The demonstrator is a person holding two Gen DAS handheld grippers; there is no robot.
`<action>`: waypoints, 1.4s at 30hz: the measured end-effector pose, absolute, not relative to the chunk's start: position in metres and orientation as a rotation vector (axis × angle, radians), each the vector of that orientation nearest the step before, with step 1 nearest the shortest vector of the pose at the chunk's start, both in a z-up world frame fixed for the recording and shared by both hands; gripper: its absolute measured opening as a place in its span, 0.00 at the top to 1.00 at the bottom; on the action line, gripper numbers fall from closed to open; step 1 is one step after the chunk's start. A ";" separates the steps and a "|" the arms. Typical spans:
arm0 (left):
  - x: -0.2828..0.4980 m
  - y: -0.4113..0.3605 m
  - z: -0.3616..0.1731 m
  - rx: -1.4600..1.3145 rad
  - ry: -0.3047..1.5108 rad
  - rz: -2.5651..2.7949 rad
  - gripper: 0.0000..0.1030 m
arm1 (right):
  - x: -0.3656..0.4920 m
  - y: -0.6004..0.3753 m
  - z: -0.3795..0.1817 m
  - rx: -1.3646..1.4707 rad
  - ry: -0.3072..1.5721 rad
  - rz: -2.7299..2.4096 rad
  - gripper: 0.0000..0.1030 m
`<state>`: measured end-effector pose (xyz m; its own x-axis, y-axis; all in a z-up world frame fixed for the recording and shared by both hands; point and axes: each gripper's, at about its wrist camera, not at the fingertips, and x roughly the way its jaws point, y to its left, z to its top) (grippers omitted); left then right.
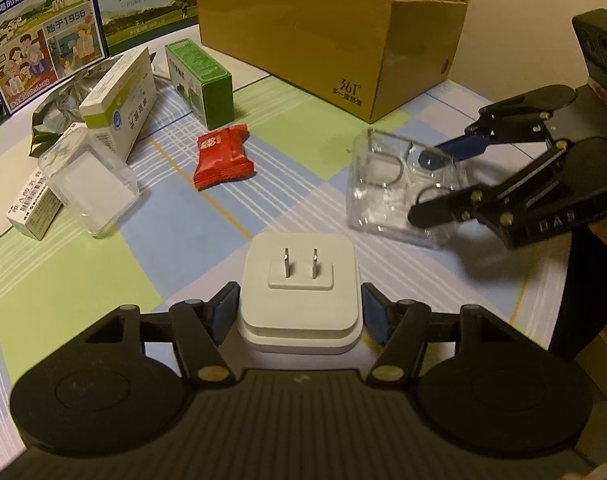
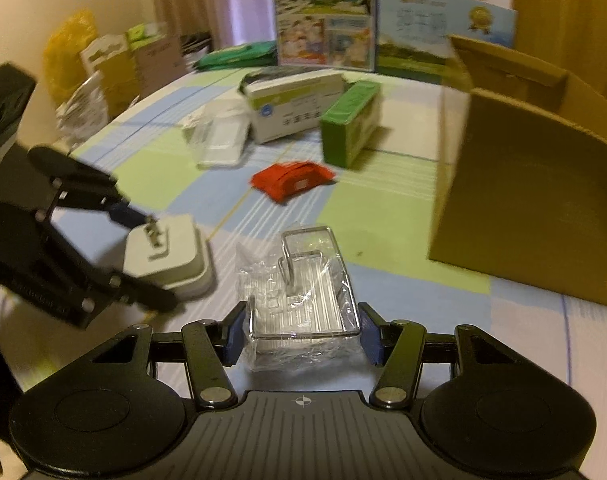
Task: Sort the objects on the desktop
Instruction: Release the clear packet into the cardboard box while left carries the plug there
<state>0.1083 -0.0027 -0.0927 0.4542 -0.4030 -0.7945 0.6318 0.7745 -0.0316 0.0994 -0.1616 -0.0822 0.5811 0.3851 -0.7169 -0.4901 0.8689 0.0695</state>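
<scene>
Between left gripper [image 1: 300, 312] fingers: white plug adapter [image 1: 299, 284], prongs up, clamped. Right gripper [image 2: 301, 330] clamps clear plastic-wrapped wire rack [image 2: 303, 300] just beside. Farther on checked tablecloth [image 1: 83, 280]: red snack packet [image 1: 222, 156], green box [image 1: 199, 80], cardboard box [image 1: 331, 36].
</scene>
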 end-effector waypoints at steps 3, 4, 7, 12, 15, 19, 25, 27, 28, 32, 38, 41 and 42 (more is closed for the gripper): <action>0.106 -0.006 -0.088 0.266 0.882 -0.635 0.42 | 0.096 -0.166 -0.073 -0.121 0.777 0.475 0.48; 0.105 -0.007 -0.085 0.252 0.880 -0.625 0.42 | 0.094 -0.168 -0.069 -0.114 0.771 0.463 0.48; 0.104 -0.009 -0.076 0.202 0.873 -0.595 0.42 | 0.088 -0.174 -0.057 -0.080 0.756 0.427 0.48; 0.101 -0.020 -0.056 0.158 0.850 -0.559 0.42 | 0.084 -0.189 -0.031 -0.047 0.717 0.367 0.48; 0.103 -0.030 -0.039 0.150 0.833 -0.548 0.42 | 0.085 -0.201 -0.010 -0.028 0.676 0.335 0.48; 0.112 -0.051 -0.012 0.141 0.790 -0.537 0.42 | 0.093 -0.219 0.022 -0.013 0.602 0.292 0.48; 0.140 -0.095 0.028 0.152 0.708 -0.540 0.42 | 0.126 -0.258 0.053 0.029 0.541 0.187 0.48; 0.151 -0.111 0.038 0.158 0.685 -0.544 0.42 | 0.142 -0.272 0.055 0.044 0.547 0.156 0.48; 0.158 -0.119 0.041 0.164 0.673 -0.543 0.42 | 0.150 -0.279 0.054 0.048 0.551 0.140 0.48; 0.183 -0.149 0.044 0.178 0.660 -0.539 0.42 | 0.178 -0.302 0.046 0.065 0.572 0.102 0.48; 0.220 -0.172 0.040 0.163 0.664 -0.528 0.42 | 0.210 -0.315 0.032 0.059 0.601 0.084 0.48; 0.233 -0.183 0.036 0.181 0.670 -0.539 0.42 | 0.221 -0.321 0.024 0.068 0.622 0.079 0.48; 0.237 -0.188 0.033 0.195 0.674 -0.543 0.42 | 0.223 -0.321 0.021 0.067 0.629 0.079 0.48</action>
